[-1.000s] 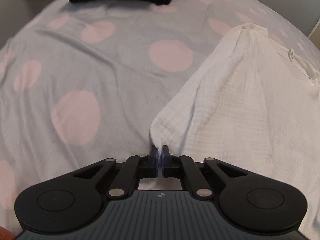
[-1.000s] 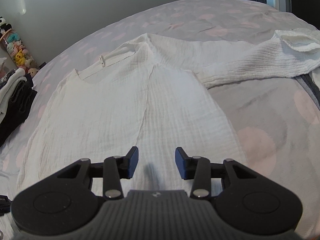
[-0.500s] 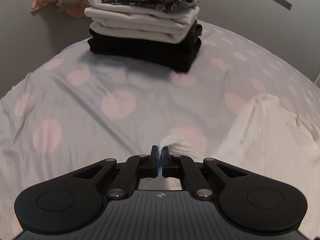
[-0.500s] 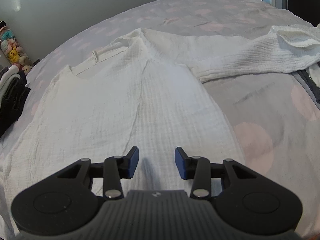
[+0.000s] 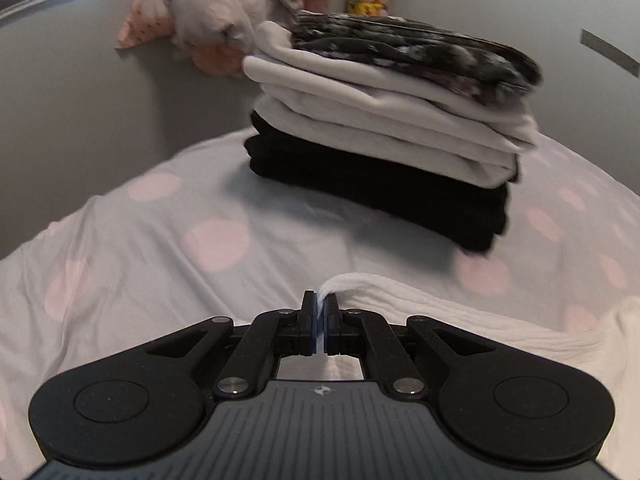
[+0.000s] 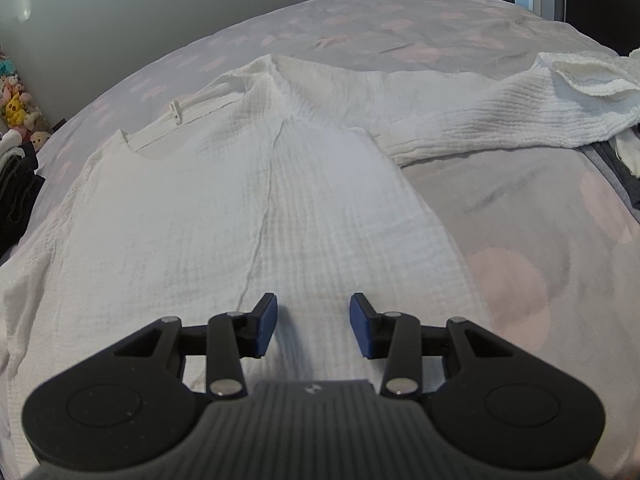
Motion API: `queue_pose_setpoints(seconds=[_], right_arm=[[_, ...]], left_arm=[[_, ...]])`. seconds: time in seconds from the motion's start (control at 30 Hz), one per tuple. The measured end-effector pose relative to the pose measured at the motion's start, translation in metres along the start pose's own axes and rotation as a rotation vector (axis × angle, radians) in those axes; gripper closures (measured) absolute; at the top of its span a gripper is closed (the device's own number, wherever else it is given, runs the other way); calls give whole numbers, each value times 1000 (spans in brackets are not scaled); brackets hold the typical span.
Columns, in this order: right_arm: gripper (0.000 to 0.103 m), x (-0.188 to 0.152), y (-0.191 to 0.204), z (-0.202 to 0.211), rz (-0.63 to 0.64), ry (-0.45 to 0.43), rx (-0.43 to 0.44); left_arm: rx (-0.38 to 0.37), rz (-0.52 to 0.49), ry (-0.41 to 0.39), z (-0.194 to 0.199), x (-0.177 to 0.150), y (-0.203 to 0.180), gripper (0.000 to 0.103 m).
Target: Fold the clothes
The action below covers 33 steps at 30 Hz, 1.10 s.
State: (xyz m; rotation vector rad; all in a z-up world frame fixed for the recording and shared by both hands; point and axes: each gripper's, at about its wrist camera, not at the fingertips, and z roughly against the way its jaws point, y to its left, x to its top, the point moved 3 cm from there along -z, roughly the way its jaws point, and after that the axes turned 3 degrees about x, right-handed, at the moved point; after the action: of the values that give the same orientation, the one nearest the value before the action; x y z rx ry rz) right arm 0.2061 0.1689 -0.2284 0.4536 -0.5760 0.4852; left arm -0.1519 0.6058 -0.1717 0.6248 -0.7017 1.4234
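Note:
A white crinkle-cotton shirt lies spread on the bed with its neck label up and away from me. One sleeve stretches out to the right. My right gripper is open and empty, low over the shirt's lower middle. My left gripper is shut on the shirt's other sleeve end, which trails off to the right in the left wrist view.
A stack of folded clothes, black below, white and patterned on top, sits on the grey bedsheet with pink dots. Pillows and soft toys lie by the wall. Grey clothing lies at the right edge.
My left gripper has lifted and swung with the sleeve end, so its view went from the sheet to the folded stack. The right gripper has barely moved.

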Motion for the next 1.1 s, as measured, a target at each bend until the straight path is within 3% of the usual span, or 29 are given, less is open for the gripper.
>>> queue_pose_setpoints(seconds=[0.17,0.27,0.43,0.5,0.6,0.73,0.83,0.93,1.1], right_arm=[[53,-2,6,-3,37,4,-22],[53,-2,6,-4,36,6,-25],[50,-3,10,-5,49,9,-32],[49,-3,11,-5,52,10,-31],[49,-3,9,-4,48,9,-26],[49,-3,9,-1,31,4,-12],[50,-2,6,5,-5,-3,14],[52,0,0,19,-56,-35,17],[52,11,-15,50,-110,-42,33]], left_arm=[[38,-32,-2,-16,-4,-5,99],[54,-50,22,-21,-6,-6,94],[23,-77,-15,5,-1,-7,48],[0,-93,-35,19,0,-8,47],[-69,-95,-5,41,-7,-7,47],[-209,-51,169,56,-23,-9,47],[-317,-10,234,75,-34,-14,47],[-341,-77,232,99,-53,-24,46],[-384,-163,318,122,-88,-35,46]])
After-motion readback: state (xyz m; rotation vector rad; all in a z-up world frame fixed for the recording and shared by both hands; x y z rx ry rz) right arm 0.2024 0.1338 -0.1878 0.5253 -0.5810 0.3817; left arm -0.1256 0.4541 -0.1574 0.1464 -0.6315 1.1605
